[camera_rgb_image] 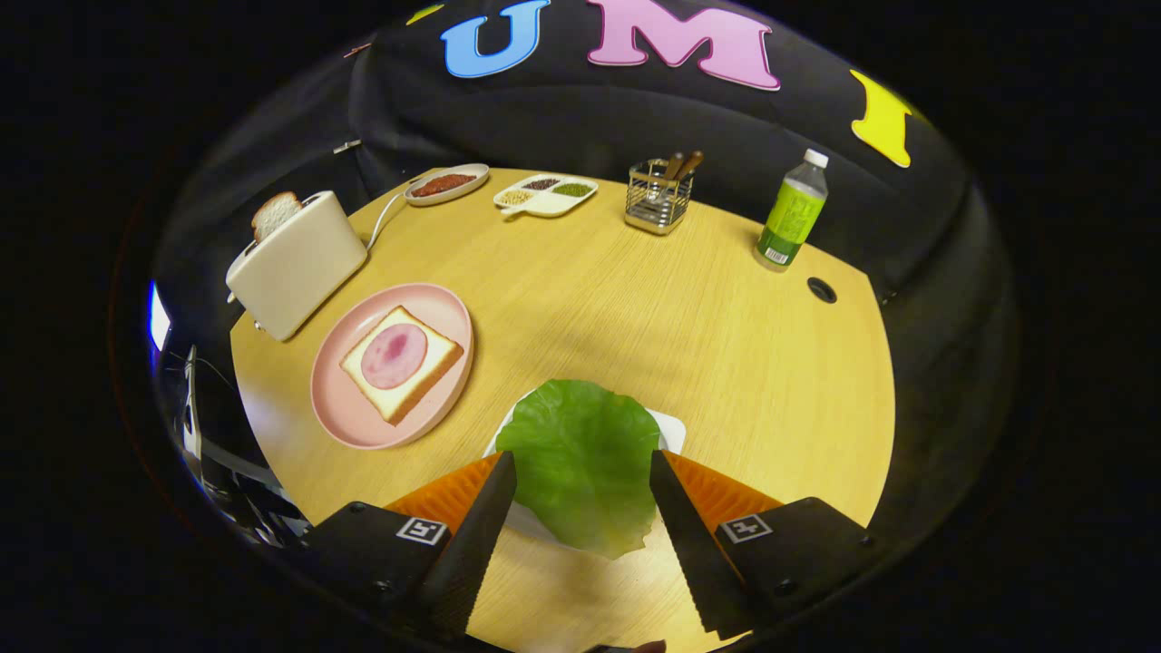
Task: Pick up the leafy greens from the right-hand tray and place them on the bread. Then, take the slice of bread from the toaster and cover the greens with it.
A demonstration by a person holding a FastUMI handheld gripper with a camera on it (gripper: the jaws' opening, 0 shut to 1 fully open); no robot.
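**Leaf between the open fingers, not yet gripped**

The hand-held gripper (580, 508) stands wide open above the broad, crinkled green lettuce leaf (580, 462). The leaf lies on a small white tray (669, 426) on the pale wooden desk (689, 326), and it sits directly between the two fingers, with its far edge reaching beyond the fingertips. Its long axis seems to run forward along the fingers, though the lens bends the shape, so I am not sure. Neither finger appears to press on the leaf.

Taking the leaf as the landmark: the round pink plate (349, 422) is to its left and a little farther away. It carries a square slice of toast bread (402, 363) with a round pink slice of ham on top. Farther left still, beyond the plate, the cream-coloured toaster (299, 263) holds the second bread slice (274, 214) upright in its slot.

I judge the coming move is to lower and close across the leaf's width.
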